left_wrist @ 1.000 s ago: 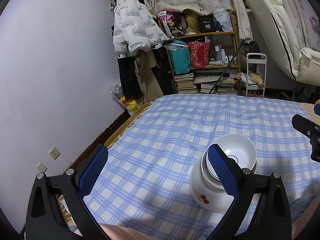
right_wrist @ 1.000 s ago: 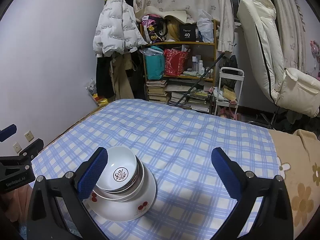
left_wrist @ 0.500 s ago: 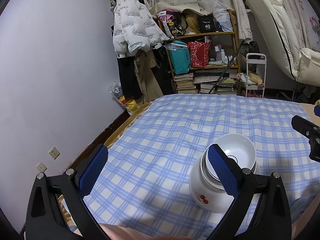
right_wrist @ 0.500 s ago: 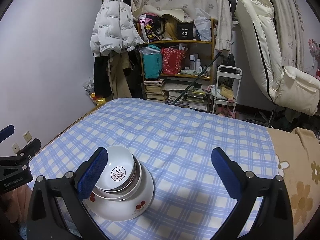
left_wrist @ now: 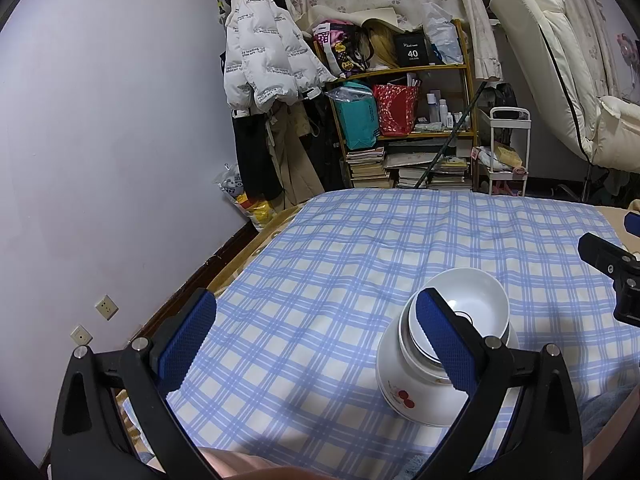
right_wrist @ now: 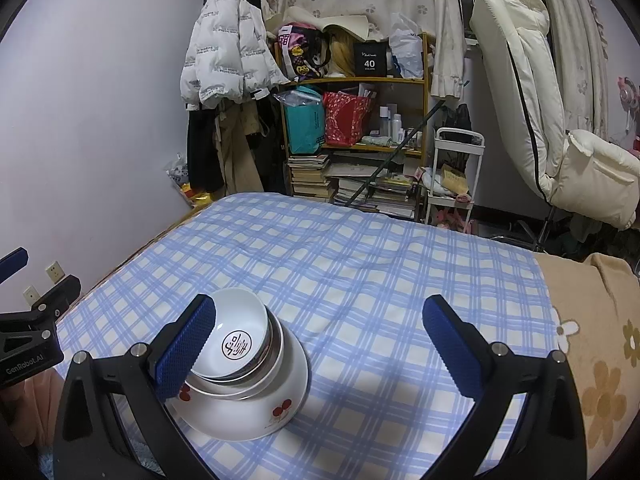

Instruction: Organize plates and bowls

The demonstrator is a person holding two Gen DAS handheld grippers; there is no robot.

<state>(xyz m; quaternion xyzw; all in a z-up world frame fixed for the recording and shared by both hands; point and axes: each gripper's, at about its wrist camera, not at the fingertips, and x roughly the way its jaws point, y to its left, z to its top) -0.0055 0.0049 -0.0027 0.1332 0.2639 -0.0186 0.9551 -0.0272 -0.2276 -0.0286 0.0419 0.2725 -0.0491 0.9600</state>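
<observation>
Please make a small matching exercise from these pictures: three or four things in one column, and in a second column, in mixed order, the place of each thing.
Things
1. top bowl
2. cherry bowl
3. white jacket
4. red bag

Places
A. on the wooden shelf
B. at the bottom of the stack, on the checked cloth
C. hanging by the wall
D. uppermost in the stack, a round mark inside

Pairs: 1-D, 2-B, 3-C, 4-A

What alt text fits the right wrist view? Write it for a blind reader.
A stack of nested white bowls, the largest with red cherry prints, sits on a blue checked cloth. The open right gripper hovers above it, with a cluttered wooden shelf behind.
</observation>
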